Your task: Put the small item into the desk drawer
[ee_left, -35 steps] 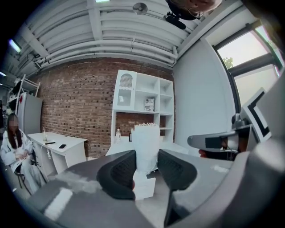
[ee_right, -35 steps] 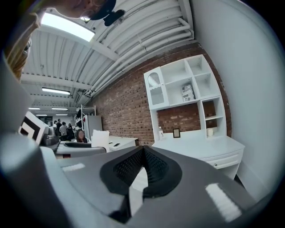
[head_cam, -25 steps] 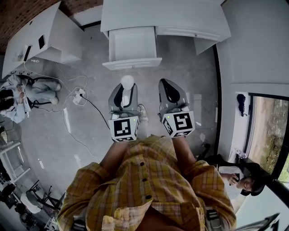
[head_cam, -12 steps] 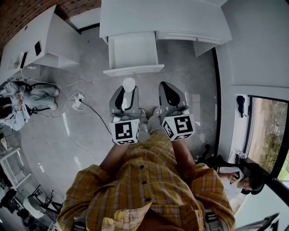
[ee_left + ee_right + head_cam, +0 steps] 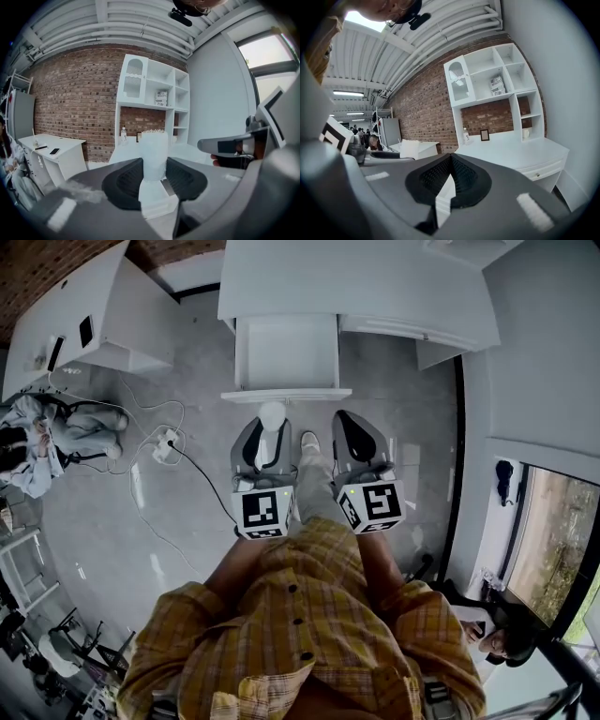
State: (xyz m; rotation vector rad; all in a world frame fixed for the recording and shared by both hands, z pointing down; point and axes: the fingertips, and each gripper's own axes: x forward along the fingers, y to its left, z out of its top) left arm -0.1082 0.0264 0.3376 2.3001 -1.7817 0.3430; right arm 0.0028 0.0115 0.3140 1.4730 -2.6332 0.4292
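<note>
Carried forward since a second ago, the left gripper (image 5: 263, 439) is clamped with jaws wide on the small item (image 5: 271, 416), a pale upright piece whose top stands clear above the pads. To its right, level with it, the right gripper (image 5: 354, 432) is closed on nothing. The item looks light and perhaps soft, so a mid-body hold with mild pressure should suit it. Just beyond it the open drawer (image 5: 286, 393) juts from the desk (image 5: 356, 282).

Even, soft light; fisheye edges bend and corners darken
</note>
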